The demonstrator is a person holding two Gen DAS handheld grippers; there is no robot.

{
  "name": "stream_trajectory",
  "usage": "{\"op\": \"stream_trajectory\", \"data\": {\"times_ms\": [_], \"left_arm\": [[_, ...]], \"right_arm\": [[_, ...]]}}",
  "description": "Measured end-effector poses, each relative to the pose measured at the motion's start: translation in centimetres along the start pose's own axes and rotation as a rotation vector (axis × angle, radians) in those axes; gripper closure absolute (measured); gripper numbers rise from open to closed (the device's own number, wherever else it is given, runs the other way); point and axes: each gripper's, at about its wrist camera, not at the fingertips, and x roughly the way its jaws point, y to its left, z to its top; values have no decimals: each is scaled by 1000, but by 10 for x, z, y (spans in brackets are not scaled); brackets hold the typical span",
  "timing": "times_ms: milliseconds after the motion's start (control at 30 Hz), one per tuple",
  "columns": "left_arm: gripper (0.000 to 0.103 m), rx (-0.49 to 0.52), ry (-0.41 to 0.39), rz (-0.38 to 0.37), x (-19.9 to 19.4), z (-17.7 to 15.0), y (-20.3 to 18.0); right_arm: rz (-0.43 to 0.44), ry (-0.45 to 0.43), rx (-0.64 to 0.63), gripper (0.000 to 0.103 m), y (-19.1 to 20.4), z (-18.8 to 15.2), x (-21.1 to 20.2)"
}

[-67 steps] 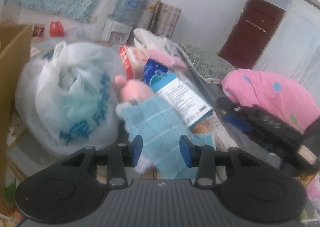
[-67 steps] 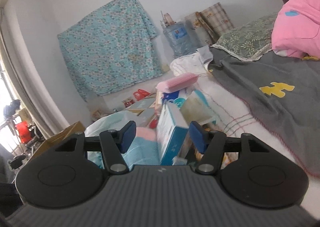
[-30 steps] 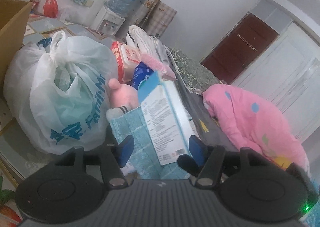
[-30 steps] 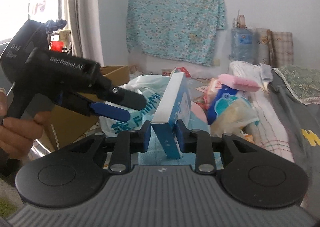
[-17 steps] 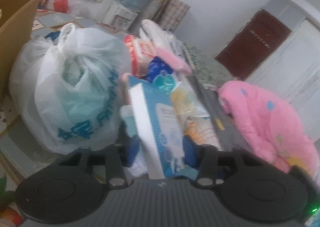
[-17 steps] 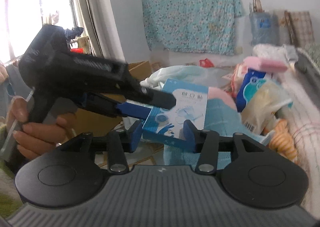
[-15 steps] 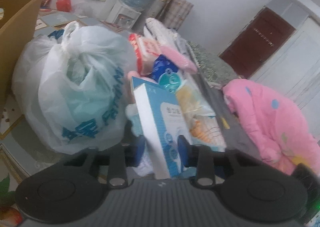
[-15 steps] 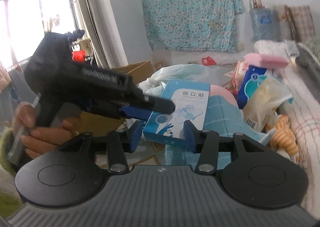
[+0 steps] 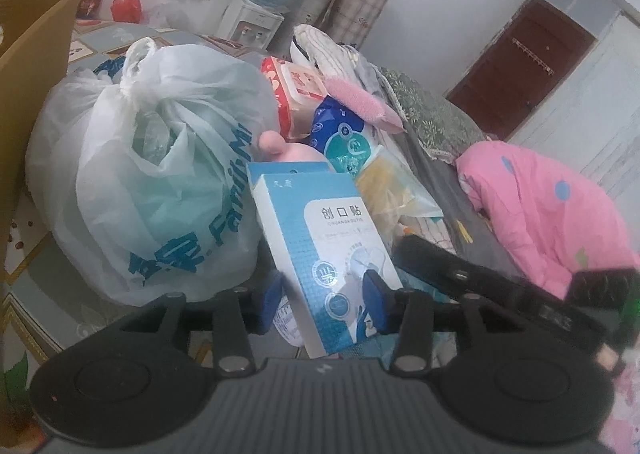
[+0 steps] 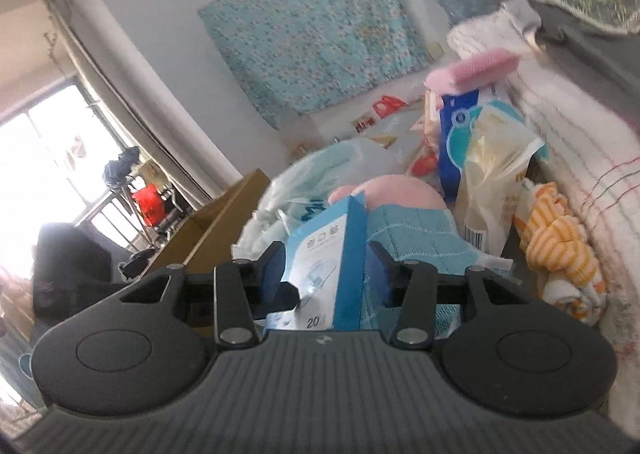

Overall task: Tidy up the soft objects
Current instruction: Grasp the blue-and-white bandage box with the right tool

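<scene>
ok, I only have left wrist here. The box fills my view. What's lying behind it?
Observer: On right wrist, a teal towel lies just beyond the box, below a pink plush.
Operator: Anything soft right of that?
Observer: An orange-and-white striped cloth, bunched up by itself.
Operator: Right side gripping the box?
Observer: The box sits between the jaws of the right gripper, which have just been closing a little. Whether they press on it I cannot tell.
</scene>
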Motion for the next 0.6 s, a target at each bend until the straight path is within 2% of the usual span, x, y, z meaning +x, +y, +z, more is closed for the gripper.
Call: {"op": "stream_trajectory", "data": {"times_ms": [100,233,400,600], "left_arm": [[50,20,3,14,2,-1,-3],[41,32,4,35,6,-2,-5],[44,46,-7,43,7,-3,-10],[44,74,-31,59,-3,-6,-18]], "right_arm": [[-24,41,7,67,0,0,15],[-20,42,31,73,-4,-3,17],[2,29,57,79,-8,-4,14],[29,17,83,79,-6,-6,7]]}}
